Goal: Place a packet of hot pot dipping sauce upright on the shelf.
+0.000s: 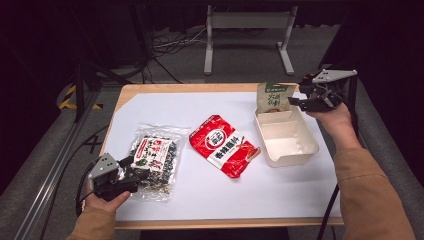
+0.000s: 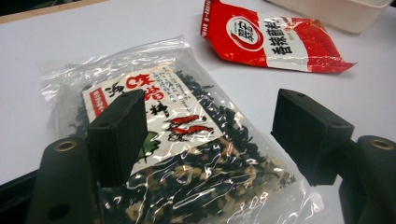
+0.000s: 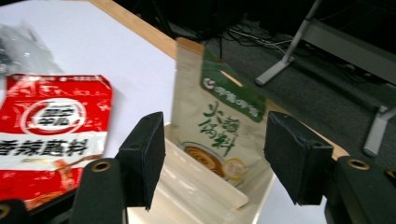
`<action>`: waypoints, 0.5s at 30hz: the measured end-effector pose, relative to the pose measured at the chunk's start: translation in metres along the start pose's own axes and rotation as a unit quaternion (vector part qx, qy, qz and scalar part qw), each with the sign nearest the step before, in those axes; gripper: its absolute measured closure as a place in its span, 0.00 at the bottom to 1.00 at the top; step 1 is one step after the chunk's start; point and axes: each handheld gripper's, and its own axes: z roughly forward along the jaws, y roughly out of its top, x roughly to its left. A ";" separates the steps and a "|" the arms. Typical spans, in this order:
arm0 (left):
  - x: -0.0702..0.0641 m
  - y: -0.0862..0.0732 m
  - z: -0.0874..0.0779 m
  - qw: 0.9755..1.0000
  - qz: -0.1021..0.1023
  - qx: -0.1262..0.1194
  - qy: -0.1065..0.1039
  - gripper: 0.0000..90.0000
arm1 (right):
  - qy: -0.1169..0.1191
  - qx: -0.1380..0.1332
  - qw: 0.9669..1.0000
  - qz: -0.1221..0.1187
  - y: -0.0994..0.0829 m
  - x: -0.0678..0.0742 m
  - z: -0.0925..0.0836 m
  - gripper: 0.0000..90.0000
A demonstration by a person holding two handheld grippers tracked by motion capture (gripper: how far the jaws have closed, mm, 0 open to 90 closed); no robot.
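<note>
Black jaws of the left gripper [image 2: 210,140] stand spread in the lower half of the left gripper view, with nothing pinched between them; just beyond and beneath them lies the clear seaweed packet [image 2: 187,154], flat on the white table [image 2: 70,42], its long axis running from the upper left of that frame toward the lower right, so it passes slantwise through the gap between the pads rather than square across it. In the high view the same left gripper [image 1: 131,169] sits at the lower left, over the near end of the seaweed packet [image 1: 155,167], far closer to it than the other hand is. At the upper right of the high view the right gripper [image 1: 295,101] hangs with its jaws parted and empty, just beside the green-and-beige pouch [image 1: 274,96], which stands upright in the far end of the white tray [image 1: 290,152]. Between the two, the red packet [image 1: 224,145] lies flat mid-frame, near the tray. By my reading, the seaweed packet is the left hand's to take next, and the wrist would need a slight turn to meet its edge squarely.
</note>
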 end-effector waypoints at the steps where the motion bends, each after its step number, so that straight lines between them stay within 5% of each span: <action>1: -0.001 0.002 0.001 1.000 -0.002 0.004 -0.002 0.30 | 0.004 0.000 1.000 0.002 0.000 0.003 -0.002 0.42; 15: -0.001 0.026 0.014 0.999 0.000 0.022 -0.028 0.29 | 0.035 -0.043 0.998 0.019 -0.014 0.050 -0.030 0.42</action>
